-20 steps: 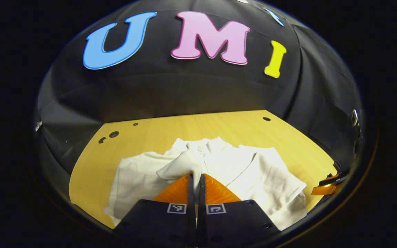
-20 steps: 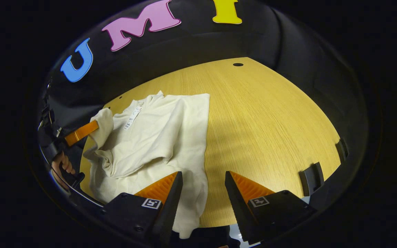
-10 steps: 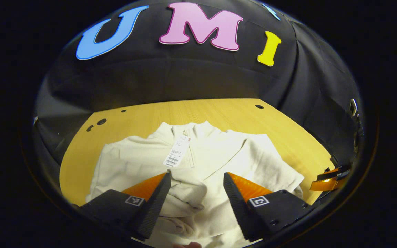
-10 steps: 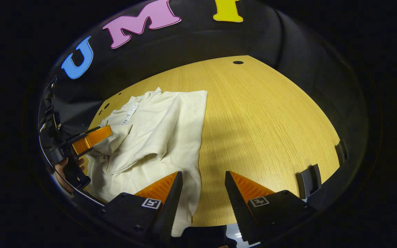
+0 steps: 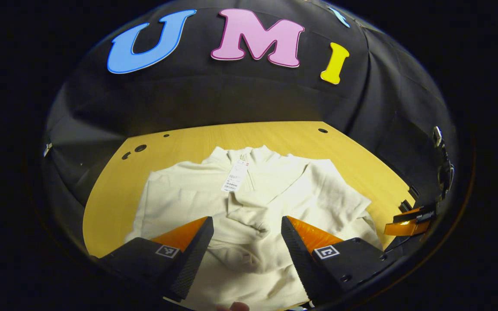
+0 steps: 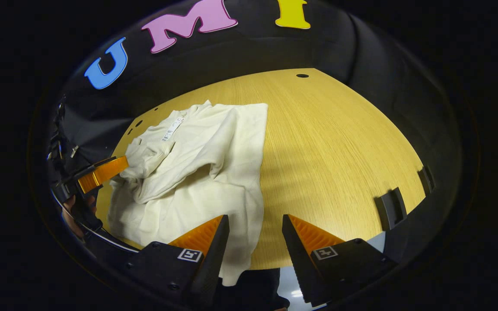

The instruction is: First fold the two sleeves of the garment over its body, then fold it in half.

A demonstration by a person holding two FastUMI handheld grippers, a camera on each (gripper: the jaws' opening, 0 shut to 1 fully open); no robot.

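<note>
Left gripper (image 5: 246,233) spread wide, holding nothing, over cream garment (image 5: 214,203) lying flat on wooden table (image 5: 115,190), both sleeves folded across its body. Right gripper (image 6: 255,235) also spread, at garment's right hem.

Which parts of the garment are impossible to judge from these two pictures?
- Left gripper view: the garment's near hem is hidden behind the left gripper.
- Right gripper view: the hang tag is too small to make out.
- Right gripper view: the near corner is hidden behind the right gripper.
</note>
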